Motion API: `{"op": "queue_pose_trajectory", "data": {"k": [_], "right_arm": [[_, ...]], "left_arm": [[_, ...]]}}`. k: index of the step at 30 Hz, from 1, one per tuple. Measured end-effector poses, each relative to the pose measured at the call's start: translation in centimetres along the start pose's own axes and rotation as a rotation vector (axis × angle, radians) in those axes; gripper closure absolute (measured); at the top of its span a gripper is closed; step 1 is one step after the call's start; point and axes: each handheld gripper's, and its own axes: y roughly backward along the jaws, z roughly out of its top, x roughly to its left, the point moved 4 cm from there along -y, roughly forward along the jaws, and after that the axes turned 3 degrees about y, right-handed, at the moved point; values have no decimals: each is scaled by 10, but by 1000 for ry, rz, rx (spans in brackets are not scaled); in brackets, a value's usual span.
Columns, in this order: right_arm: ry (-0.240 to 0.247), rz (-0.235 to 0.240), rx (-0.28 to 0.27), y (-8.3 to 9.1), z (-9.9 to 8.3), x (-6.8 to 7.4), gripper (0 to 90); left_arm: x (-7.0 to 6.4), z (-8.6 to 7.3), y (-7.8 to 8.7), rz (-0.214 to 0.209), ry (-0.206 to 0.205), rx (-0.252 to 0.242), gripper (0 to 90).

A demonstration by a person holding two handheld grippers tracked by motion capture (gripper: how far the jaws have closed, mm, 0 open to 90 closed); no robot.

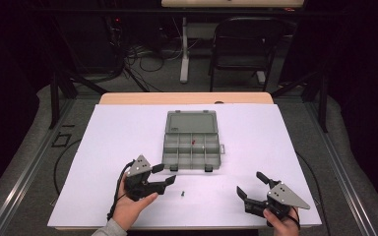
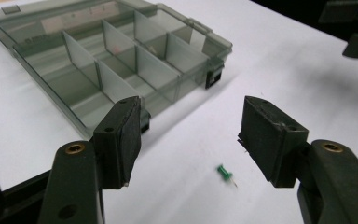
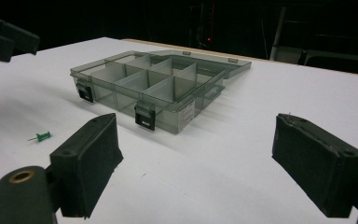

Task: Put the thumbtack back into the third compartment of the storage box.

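A grey see-through compartment box (image 1: 192,142) lies open in the middle of the white table, its lid folded back; a small red item (image 1: 194,142) rests in one compartment. A green push pin (image 1: 182,193) lies on the table in front of the box. My left gripper (image 1: 165,178) is open just left of the pin, which lies between its jaws (image 2: 224,173). My right gripper (image 1: 250,186) is open at the front right, with nothing between its jaws; in its view the box (image 3: 158,84) stands ahead and the pin (image 3: 42,136) lies at the left.
The white sheet (image 1: 128,132) covers a wooden table whose far edge (image 1: 187,98) shows. Beyond it stand a black folding chair (image 1: 243,46) and a table leg among cables on the floor. A black cable (image 1: 61,162) loops off the left side.
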Motion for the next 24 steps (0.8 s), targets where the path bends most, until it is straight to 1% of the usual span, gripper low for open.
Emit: {"op": "queue_pose_trajectory", "data": {"k": [2,3,4,5,7,9,12,13,15,18,20,22,24], "right_arm": [[-2,0,1,0,0,0,143],[-2,0,-4,-1,0,0,143],[1,2,5,0,0,0,143],[0,0,-4,-1,0,0,143],[0,2,4,0,0,0,143],[-2,1,-1,0,0,0,143],[-5,-2,1,0,0,0,143],[-4,0,0,0,0,-1,143],[-2,0,0,0,0,0,143],[-6,1,2,1,0,0,143],[-5,2,3,1,0,0,143],[-3,4,2,1,0,0,143],[1,3,0,1,1,0,143]], "left_arm": [[-3,-7,1,0,-6,7,385],[-4,-10,1,-1,-6,9,385],[-5,-13,1,-2,-3,9,385],[-5,-16,1,-8,3,12,385],[-5,-19,2,-9,13,12,385],[-5,-22,1,-11,24,12,385],[-5,-25,-1,-12,27,20,389],[-5,-26,-3,-25,35,28,400],[-6,-28,-6,-33,41,39,431],[-10,-32,-12,-36,21,64,453],[-12,-34,-15,-49,27,77,476],[-13,-36,-19,-46,33,90,506],[-14,-38,-24,-47,27,108,525]]}}
